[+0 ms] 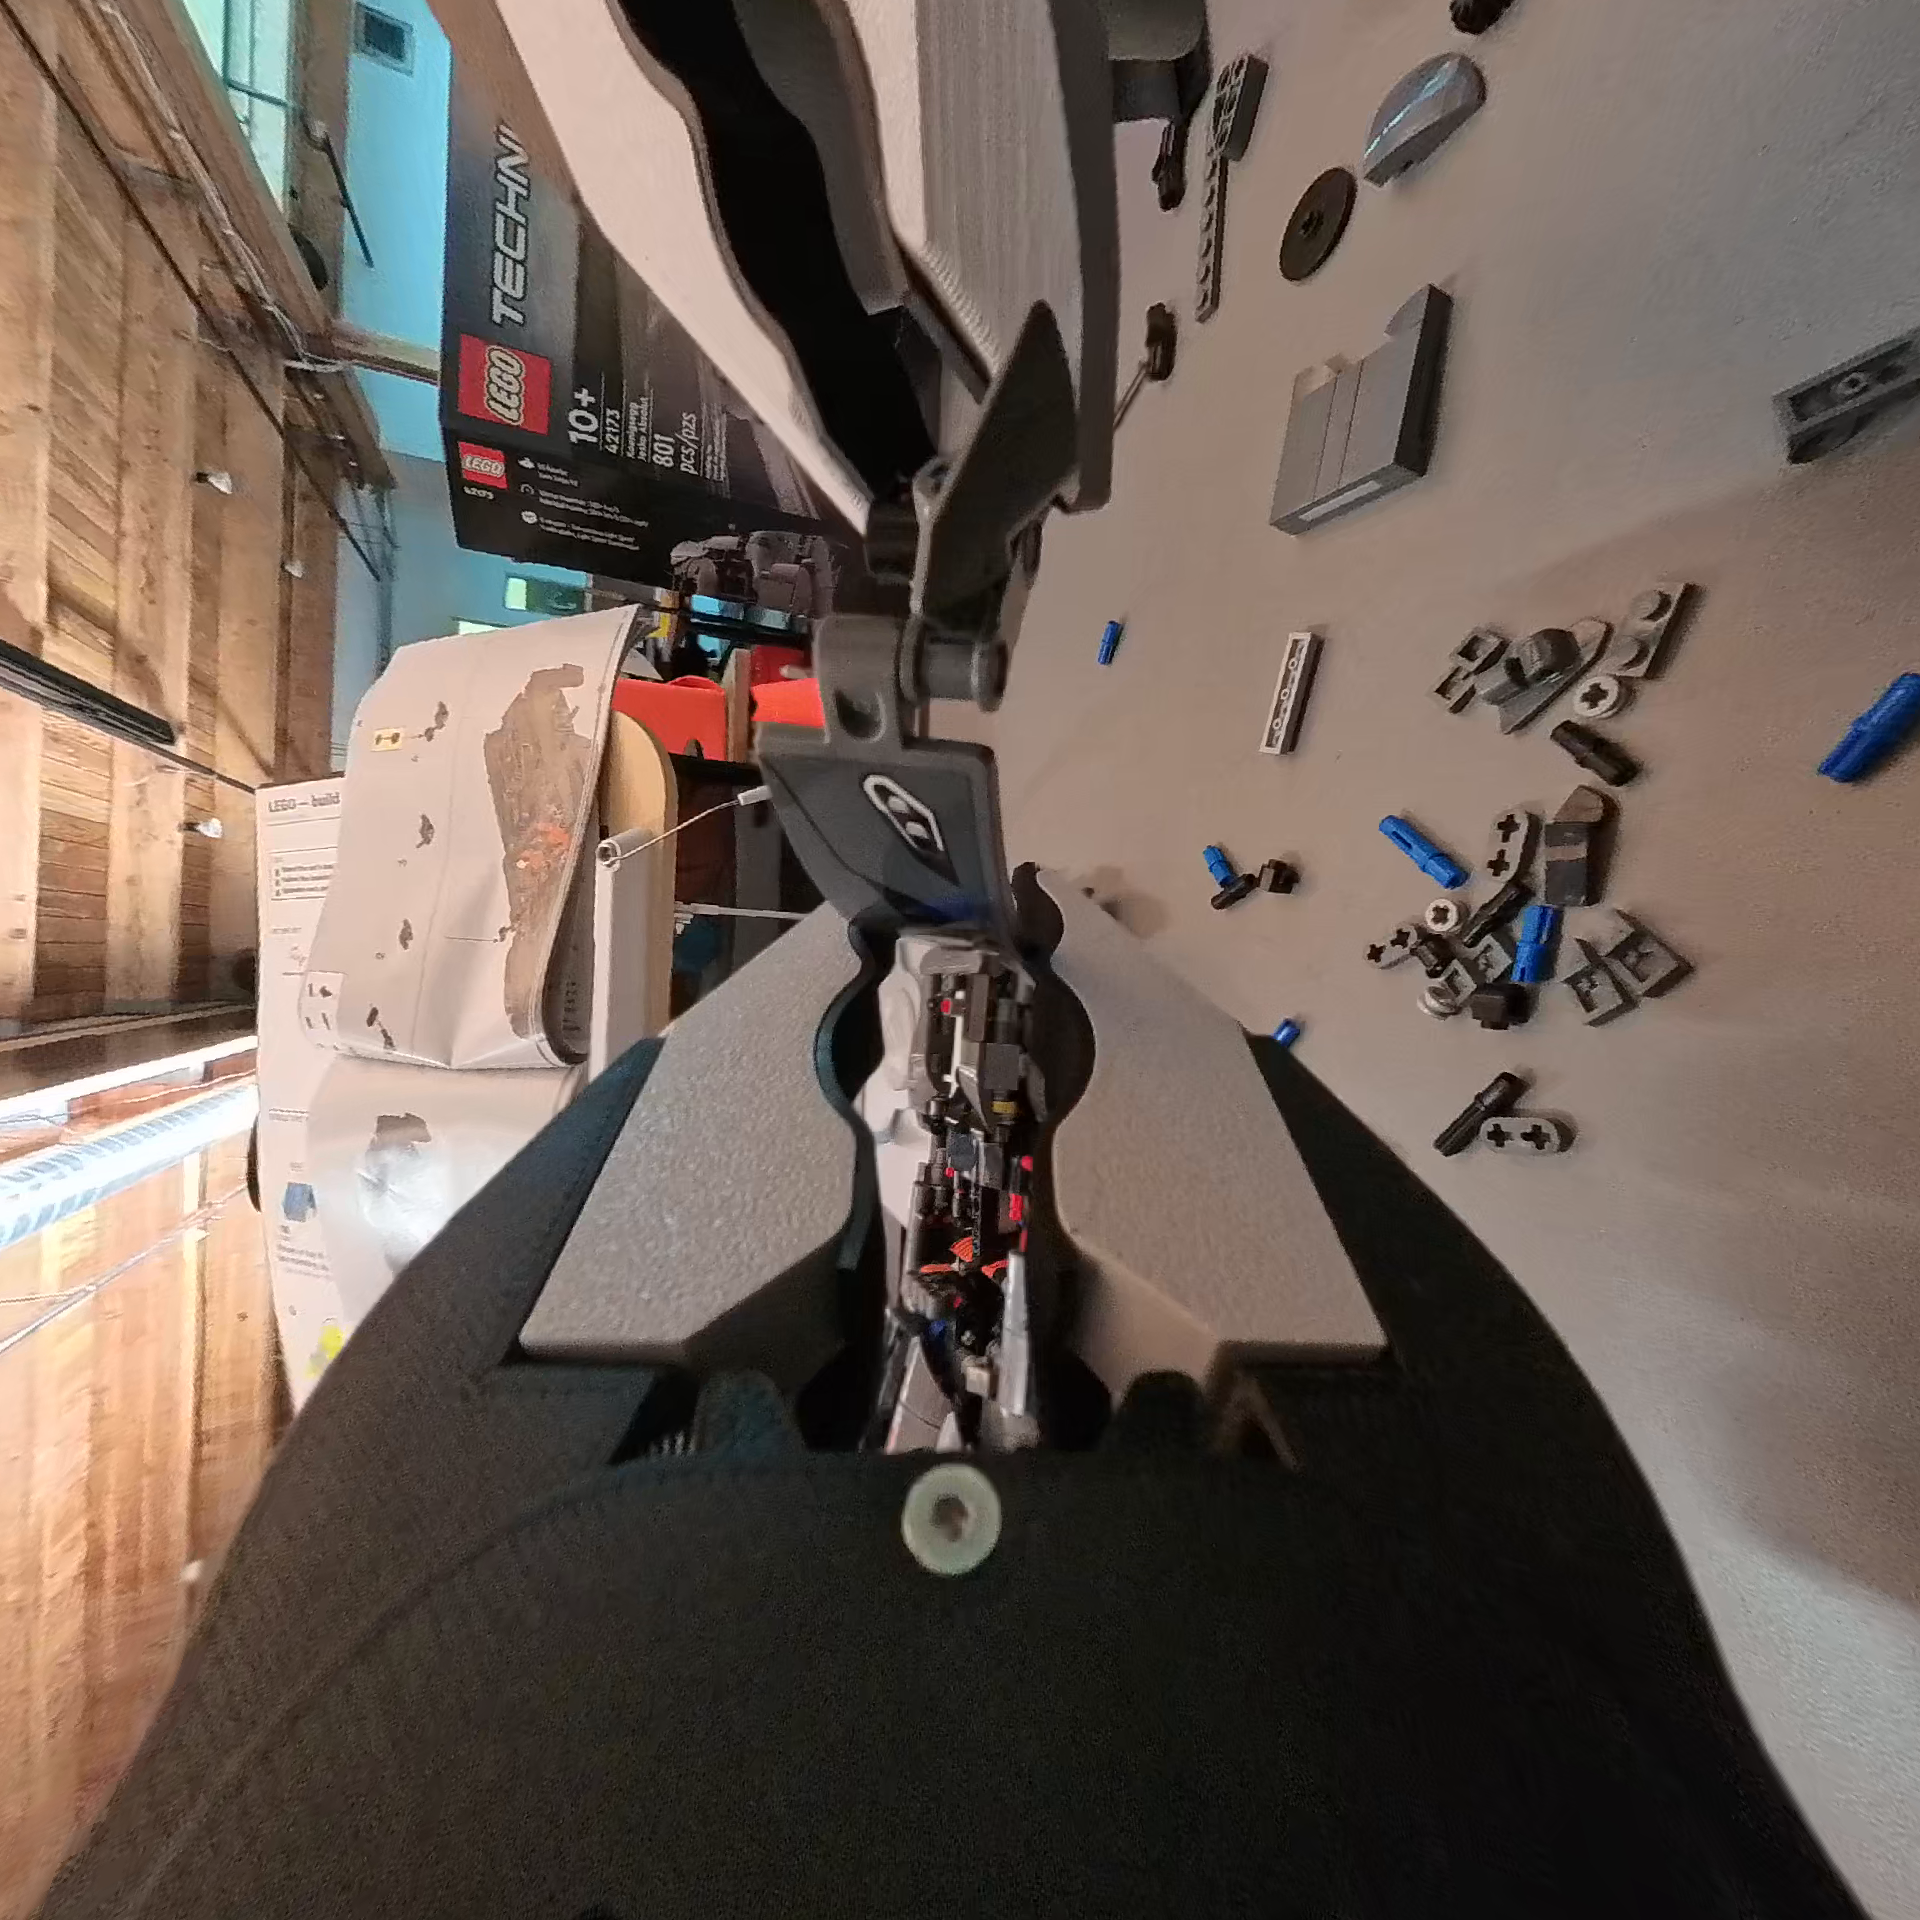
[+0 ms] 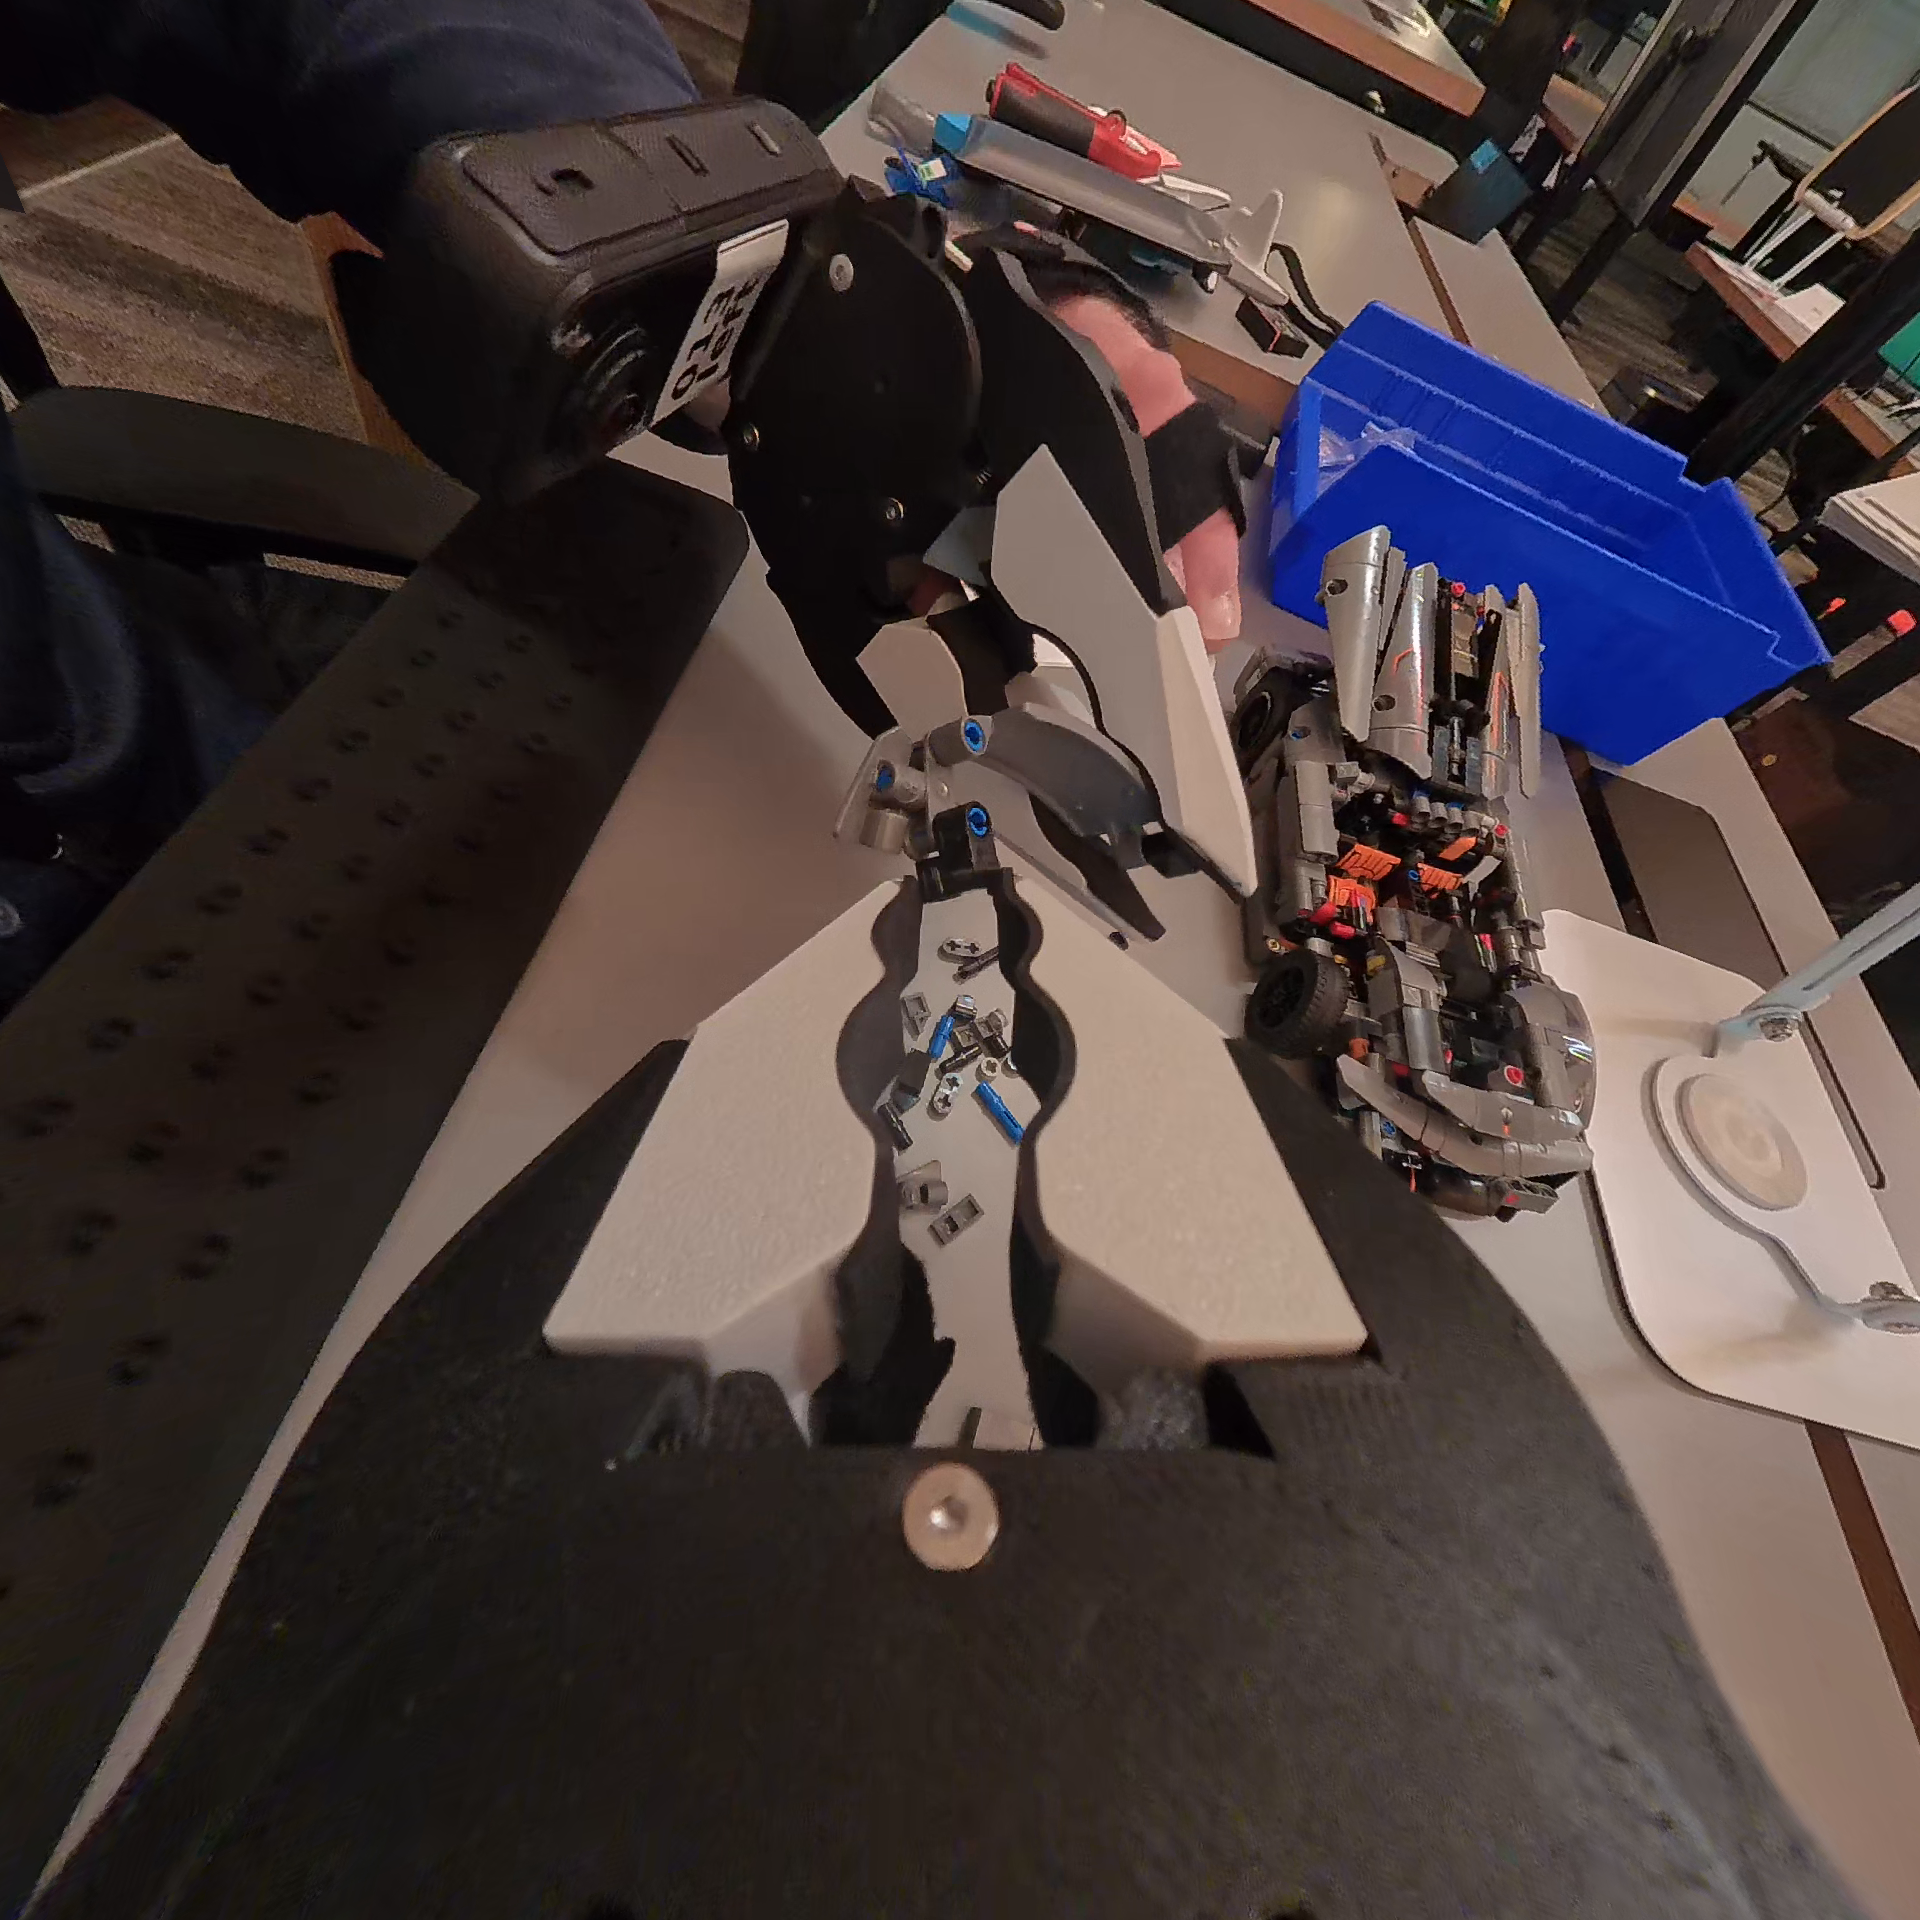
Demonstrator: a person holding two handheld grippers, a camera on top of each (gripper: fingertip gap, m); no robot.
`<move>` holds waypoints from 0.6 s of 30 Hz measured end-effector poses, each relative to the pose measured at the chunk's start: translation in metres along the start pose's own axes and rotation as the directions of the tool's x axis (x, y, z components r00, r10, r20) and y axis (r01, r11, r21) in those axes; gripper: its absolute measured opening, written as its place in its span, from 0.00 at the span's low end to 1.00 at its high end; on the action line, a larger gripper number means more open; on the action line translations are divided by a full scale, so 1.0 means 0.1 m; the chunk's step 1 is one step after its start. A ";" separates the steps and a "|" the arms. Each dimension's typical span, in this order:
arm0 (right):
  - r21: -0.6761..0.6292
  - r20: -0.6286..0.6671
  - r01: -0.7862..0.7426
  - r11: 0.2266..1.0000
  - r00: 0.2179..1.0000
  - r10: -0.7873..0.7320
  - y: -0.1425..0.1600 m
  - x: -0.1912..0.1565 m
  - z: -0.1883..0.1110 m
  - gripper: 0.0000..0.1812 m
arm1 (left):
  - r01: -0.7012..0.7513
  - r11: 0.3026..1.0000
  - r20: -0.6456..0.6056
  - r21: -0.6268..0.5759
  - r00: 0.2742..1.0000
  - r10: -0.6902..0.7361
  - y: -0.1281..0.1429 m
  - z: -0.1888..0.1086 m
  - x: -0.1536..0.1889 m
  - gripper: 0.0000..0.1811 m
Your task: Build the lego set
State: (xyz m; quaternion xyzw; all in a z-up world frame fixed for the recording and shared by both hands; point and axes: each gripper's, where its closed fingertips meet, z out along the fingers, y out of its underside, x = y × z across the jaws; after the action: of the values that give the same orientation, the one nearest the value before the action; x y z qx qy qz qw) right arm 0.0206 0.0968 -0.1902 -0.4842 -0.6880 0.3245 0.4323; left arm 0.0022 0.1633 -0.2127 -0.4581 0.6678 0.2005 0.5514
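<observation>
Holding a small grey panel sub-assembly (image 2: 966, 790) in the air above the grey table (image 2: 727, 790), gripped from two ends. Pinching it with the left gripper (image 1: 935, 904), jaws closed on a dark panel that bears a sticker (image 1: 883, 821). Pinching it also with the right gripper (image 2: 956, 894), jaws pressed onto a black connector with a blue pin (image 2: 951, 842) at the piece's lower end. Seen from the left wrist as a hinged chain of grey parts running up into the other gripper's fingers. Resting on the table to the right of both grippers, the half-built grey car model (image 2: 1403, 935), with orange and red details inside, one black wheel fitted and the rear cover tilted up. Standing just behind the car toward the table's far edge, a blue bin (image 2: 1507, 520), close to it or touching; cannot tell which. Lying scattered on the table below the held piece, loose pieces (image 1: 1507, 935) in grey, black and blue. Propped near one table edge, the set's dark box (image 1: 540, 364) and an open instruction booklet (image 1: 499, 831). Sitting at the right edge, a white stand base (image 2: 1745, 1143).
</observation>
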 end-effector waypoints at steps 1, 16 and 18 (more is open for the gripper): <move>0.002 0.001 -0.001 1.000 1.000 0.001 0.00 0.00 0.00 0.07 | 0.009 1.000 -0.005 0.004 1.000 -0.009 0.00 0.00 0.00 0.11; -0.003 0.007 0.003 1.000 1.000 -0.003 0.00 -0.01 0.00 0.07 | 0.044 0.999 -0.053 0.012 0.998 -0.044 -0.01 0.01 0.07 0.11; -0.004 0.009 -0.002 1.000 1.000 0.002 0.00 -0.01 0.00 0.07 | 0.042 0.999 -0.053 0.010 0.998 -0.041 -0.01 0.01 0.07 0.11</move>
State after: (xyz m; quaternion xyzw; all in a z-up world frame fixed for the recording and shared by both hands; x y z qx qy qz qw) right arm 0.0210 0.0954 -0.1905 -0.4841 -0.6901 0.3259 0.4280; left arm 0.0036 0.1609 -0.2189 -0.4738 0.6735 0.1732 0.5403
